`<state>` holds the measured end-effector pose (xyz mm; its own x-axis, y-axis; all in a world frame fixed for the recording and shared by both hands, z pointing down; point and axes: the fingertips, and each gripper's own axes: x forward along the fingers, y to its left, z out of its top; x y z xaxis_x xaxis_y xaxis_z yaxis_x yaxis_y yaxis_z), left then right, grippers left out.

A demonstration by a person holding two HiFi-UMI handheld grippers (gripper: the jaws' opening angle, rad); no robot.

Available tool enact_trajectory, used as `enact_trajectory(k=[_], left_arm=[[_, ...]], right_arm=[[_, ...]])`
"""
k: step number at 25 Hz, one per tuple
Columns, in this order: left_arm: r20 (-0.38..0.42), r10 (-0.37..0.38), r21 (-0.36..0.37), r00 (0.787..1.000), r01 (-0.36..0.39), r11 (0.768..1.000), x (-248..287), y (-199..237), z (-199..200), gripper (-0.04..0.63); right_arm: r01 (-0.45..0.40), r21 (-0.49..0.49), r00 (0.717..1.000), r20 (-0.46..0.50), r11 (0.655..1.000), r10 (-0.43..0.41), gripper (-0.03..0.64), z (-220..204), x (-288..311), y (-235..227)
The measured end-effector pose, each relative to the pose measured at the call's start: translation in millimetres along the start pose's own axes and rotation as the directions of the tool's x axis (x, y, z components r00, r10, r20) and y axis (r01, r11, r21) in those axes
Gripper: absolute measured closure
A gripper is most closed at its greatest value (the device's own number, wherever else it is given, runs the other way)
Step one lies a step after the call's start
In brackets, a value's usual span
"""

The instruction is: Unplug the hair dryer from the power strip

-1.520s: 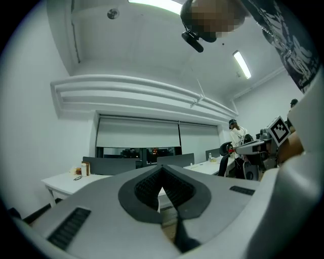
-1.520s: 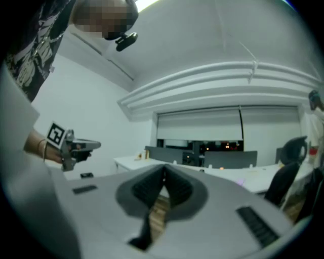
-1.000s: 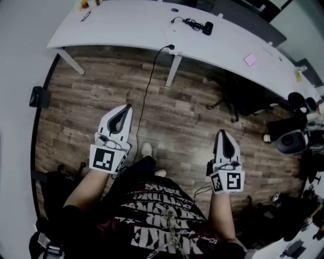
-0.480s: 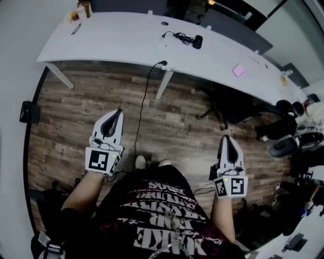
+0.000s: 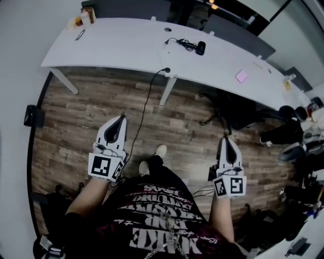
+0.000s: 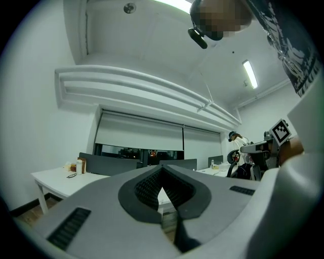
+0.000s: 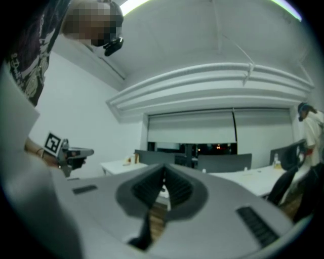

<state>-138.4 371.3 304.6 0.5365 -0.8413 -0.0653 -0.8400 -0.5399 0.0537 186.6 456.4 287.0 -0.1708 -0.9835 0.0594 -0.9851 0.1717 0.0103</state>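
Note:
The black hair dryer (image 5: pixel 200 47) lies on the long white desk (image 5: pixel 121 40) at the far side of the room, its thin cord (image 5: pixel 182 42) coiled beside it. A black cable (image 5: pixel 146 106) drops from the desk's front edge and runs across the wood floor towards my feet. I cannot make out the power strip. My left gripper (image 5: pixel 121 117) (image 6: pixel 162 171) and right gripper (image 5: pixel 225 138) (image 7: pixel 163 173) are held out level over the floor, well short of the desk. Both are shut with nothing between their jaws.
Black office chairs (image 5: pixel 233 109) crowd the floor under the desk's right part, with more at the right edge. A pink note (image 5: pixel 241 76) and small items (image 5: pixel 85 15) lie on the desk. A dark box (image 5: pixel 31 116) sits by the left wall. Bags lie near my feet.
The desk and hair dryer sit a little lower in the head view and my feet have shifted in a step. Both grippers stay shut and empty, the left one drifting slightly.

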Motion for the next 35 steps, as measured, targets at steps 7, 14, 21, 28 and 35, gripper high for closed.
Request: enact_trajectory(k=[7, 14, 21, 28, 35], left_arm=[[-0.052, 0.023, 0.011, 0.998, -0.022, 1.000, 6.7, 17.5, -16.5, 0.574], [-0.034, 0.004, 0.050, 0.999, -0.003, 0.999, 34.5, 13.1, -11.5, 0.574], [-0.041, 0.010, 0.077, 0.999, -0.007, 0.997, 61.6, 16.7, -11.1, 0.574], [-0.061, 0.031, 0.098, 0.998, -0.025, 0.995, 97.6, 26.9, -14.9, 0.574], [-0.057, 0.049, 0.114, 0.997, -0.043, 0.993, 144.7, 36.0, -2.8, 0.574]], right_arm=[[0.016, 0.005, 1.000, -0.019, 1.000, -0.016, 0.586, -8.3, 10.9, -9.3], [0.016, 0.004, 0.999, -0.034, 1.000, -0.016, 0.586, -10.1, 31.0, -25.4], [-0.067, -0.027, 0.997, -0.052, 0.997, 0.065, 0.586, -18.6, 76.1, -15.8], [-0.157, -0.040, 0.987, -0.041, 0.987, 0.156, 0.586, -22.0, 129.4, -9.2], [-0.208, -0.020, 0.978, -0.021, 0.978, 0.207, 0.586, -17.3, 176.2, -15.0]])
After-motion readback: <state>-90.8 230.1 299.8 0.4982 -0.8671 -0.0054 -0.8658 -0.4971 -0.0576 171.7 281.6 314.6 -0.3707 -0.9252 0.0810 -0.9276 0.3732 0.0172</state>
